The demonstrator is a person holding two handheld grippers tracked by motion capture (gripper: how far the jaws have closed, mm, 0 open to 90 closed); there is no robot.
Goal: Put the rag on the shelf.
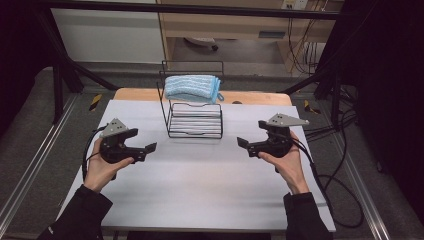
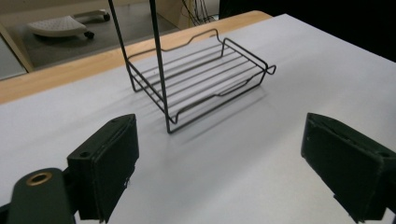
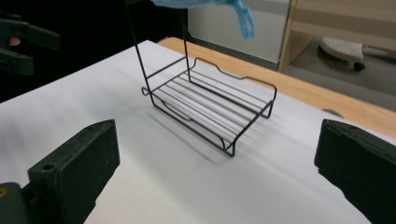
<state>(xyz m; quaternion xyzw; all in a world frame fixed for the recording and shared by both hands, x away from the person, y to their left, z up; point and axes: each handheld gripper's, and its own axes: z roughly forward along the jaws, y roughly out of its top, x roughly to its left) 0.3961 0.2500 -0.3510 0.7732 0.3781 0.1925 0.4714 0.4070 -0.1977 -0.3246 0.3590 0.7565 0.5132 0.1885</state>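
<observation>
Two hand-held grippers flank a wire rack (image 1: 195, 117).
Left hand-held gripper (image 1: 148, 148) and right hand-held gripper (image 1: 241, 143) gape wide, empty, above the counter (image 1: 200, 175).

A black two-tier wire rack (image 1: 195, 120) is standing upright at the far middle of the white surface (image 1: 200, 175), its lower shelf bare. A folded light-blue striped cloth (image 1: 192, 88) is lying on its upper shelf, overhanging slightly.
</observation>
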